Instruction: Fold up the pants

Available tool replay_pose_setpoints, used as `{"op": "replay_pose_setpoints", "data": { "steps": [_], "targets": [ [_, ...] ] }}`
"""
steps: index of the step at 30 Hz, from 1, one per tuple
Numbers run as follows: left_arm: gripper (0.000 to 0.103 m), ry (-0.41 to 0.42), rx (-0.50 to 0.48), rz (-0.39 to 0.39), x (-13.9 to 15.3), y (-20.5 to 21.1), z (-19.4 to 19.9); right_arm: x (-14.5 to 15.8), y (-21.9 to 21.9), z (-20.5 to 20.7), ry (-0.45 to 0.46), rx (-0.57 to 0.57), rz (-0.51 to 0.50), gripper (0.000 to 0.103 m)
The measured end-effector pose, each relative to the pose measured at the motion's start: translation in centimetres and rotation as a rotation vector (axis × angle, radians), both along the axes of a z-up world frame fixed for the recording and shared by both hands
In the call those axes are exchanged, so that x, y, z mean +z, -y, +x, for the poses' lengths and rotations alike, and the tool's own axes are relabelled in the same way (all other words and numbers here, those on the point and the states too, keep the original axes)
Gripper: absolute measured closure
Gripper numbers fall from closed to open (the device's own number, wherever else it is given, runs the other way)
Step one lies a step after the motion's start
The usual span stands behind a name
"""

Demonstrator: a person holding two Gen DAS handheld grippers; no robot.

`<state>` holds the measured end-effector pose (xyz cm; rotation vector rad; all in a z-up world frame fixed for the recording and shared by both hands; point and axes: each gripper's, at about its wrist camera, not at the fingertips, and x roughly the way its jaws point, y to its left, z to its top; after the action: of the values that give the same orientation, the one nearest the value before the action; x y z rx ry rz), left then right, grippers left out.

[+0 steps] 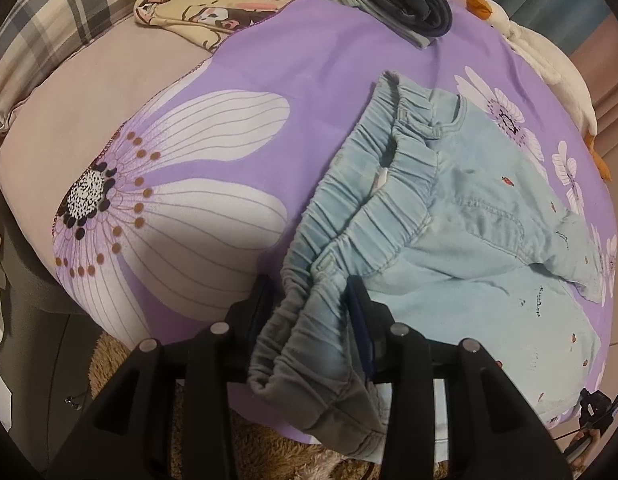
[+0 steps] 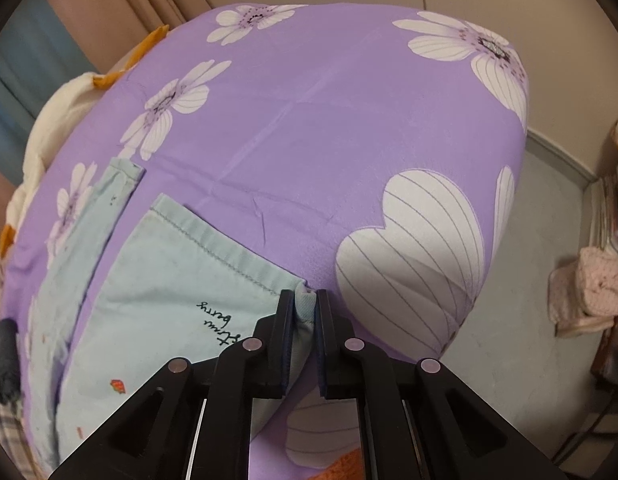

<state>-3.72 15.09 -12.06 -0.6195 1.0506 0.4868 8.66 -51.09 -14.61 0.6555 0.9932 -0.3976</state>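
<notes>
Gripping the pants (image 1: 449, 216) waistband, left view; hem corner, right view.

The left gripper (image 1: 309, 292) has its jaws clamped on bunched waistband cloth filling the gap between them. The right gripper (image 2: 305, 304) pinches a hem corner, jaws nearly closed.

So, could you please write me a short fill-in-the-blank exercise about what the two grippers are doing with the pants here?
1. The left gripper is shut on the pants' elastic ____.
2. The right gripper pinches the hem of a ____.
3. The pants are light ____ in colour.
4. They lie on a purple sheet printed with white ____.

Missing words: waistband; leg; blue; flowers
</notes>
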Motion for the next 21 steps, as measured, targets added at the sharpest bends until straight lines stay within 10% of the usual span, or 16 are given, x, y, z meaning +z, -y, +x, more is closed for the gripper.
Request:
{"op": "replay_pose_setpoints", "data": {
  "steps": [14,17,19,21],
  "targets": [
    [0.045,-0.044,0.004,0.016,1.7,-0.2,0.4,0.5,-0.7,0.2,-0.040,0.015,-0.085,0.097],
    [0.024,0.022,0.041,0.110,5.2,-0.6,-0.8,1.2,-0.7,0.0,-0.066,-0.005,-0.111,0.075],
    [0.009,0.089,0.097,0.152,7.6,-1.0,-1.5,2.7,-1.2,-0.4,-0.080,-0.040,-0.198,0.038],
    [0.003,0.151,0.137,0.165,9.4,-0.8,-1.6,5.0,-2.1,-0.6,-0.017,-0.027,-0.236,0.029]
  ]
}}
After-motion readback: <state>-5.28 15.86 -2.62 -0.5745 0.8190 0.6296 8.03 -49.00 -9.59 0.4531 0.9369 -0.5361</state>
